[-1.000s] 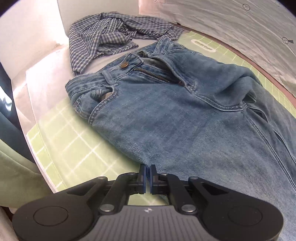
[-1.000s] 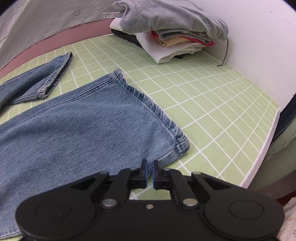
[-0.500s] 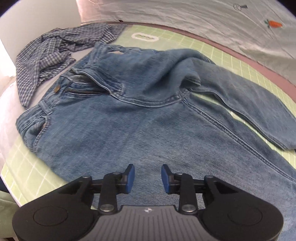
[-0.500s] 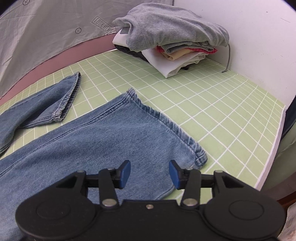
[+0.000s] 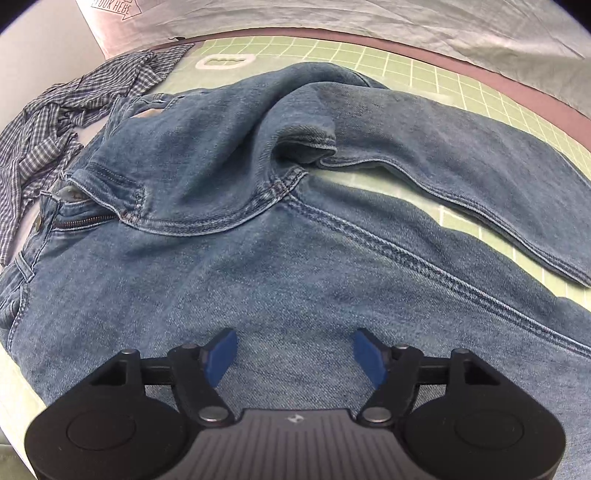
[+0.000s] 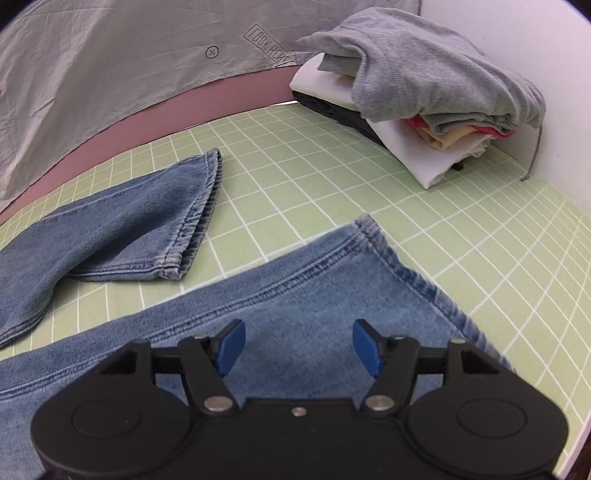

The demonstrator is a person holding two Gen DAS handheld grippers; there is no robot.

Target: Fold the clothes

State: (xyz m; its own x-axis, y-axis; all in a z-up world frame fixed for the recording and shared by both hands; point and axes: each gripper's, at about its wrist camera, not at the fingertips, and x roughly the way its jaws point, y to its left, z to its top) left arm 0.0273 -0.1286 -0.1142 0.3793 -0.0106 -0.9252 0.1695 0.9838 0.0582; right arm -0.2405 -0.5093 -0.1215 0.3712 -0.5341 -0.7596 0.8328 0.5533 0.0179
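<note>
Left gripper [image 5: 295, 354]: your jaws have just been opening, released above the jeans [image 5: 295, 258].
Right gripper [image 6: 297, 347]: likewise just opening, nothing grasped, over the near leg hem [image 6: 406, 273].

- Around the jeans [image 6: 303, 314], your clearest room is the bare green table [image 6: 461, 236] past the near leg's hem.
- Between the two legs, a narrow wedge of table stays free.
- Beyond that hem, the stack of folded clothes [image 6: 424, 96] blocks the far corner against the wall.
- At the jeans' waist end, the checked shirt [image 5: 48, 125] lies bunched, touching the denim.
- Behind the jeans, a grey sheet [image 5: 369, 18] borders the table.
</note>
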